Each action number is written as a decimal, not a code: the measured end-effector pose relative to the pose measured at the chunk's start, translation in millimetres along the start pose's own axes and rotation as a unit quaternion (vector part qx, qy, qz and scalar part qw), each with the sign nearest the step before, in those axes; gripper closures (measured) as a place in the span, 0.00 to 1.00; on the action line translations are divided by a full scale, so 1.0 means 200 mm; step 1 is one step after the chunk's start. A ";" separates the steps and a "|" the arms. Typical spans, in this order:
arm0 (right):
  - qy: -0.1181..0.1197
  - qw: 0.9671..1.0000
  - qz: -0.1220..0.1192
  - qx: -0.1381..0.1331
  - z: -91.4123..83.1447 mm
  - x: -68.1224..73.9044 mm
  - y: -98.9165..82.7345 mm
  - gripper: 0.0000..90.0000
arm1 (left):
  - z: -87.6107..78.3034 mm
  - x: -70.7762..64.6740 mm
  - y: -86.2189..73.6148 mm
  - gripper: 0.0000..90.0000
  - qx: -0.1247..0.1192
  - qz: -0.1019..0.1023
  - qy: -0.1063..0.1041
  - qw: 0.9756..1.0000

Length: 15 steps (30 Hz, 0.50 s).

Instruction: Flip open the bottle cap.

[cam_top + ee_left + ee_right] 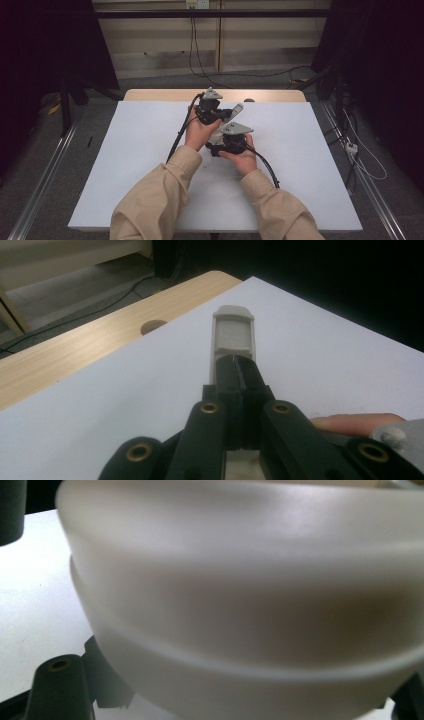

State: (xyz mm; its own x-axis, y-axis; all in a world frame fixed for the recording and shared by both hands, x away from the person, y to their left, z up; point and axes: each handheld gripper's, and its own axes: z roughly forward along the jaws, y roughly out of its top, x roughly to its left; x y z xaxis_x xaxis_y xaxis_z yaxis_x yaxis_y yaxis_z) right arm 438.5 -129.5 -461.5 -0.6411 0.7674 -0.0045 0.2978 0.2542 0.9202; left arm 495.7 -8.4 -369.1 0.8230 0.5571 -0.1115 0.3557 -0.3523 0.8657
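left gripper (pixel 239 371) clamped on flat beige plastic lid's (pixel 233 335) tab | right gripper (pixel 226 142) clamped on frosted container (pixel 250 600) | mid-table, toward far edge | risk: tab slipping under pull

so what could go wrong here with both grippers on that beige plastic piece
1. The left gripper pinches only the near end of the beige plastic piece, so it might twist or slip out.
2. The right gripper holds it too, close to the left one; pulling unevenly could bend it or knock the grippers together above the white table.
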 end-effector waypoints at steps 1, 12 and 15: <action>0.000 1.000 0.000 0.000 0.00 0.00 0.00 0.21 | 0.00 0.00 0.00 1.00 -0.001 0.001 -0.001 1.000; 0.001 1.000 0.006 -0.001 0.00 -0.01 0.00 0.21 | 0.01 -0.01 -0.01 1.00 0.005 0.002 -0.004 1.000; 0.000 1.000 0.018 0.000 0.00 -0.01 0.00 0.21 | 0.01 -0.01 -0.01 1.00 0.007 0.005 -0.001 1.000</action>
State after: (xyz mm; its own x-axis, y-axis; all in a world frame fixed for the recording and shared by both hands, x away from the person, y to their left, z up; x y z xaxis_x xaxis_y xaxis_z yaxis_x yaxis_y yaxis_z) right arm 439.5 -132.1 -461.2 -0.6305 0.7756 0.0288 0.3206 0.2265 0.9198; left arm 493.9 -10.0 -370.6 0.8274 0.5520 -0.1031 0.3530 -0.3685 0.8600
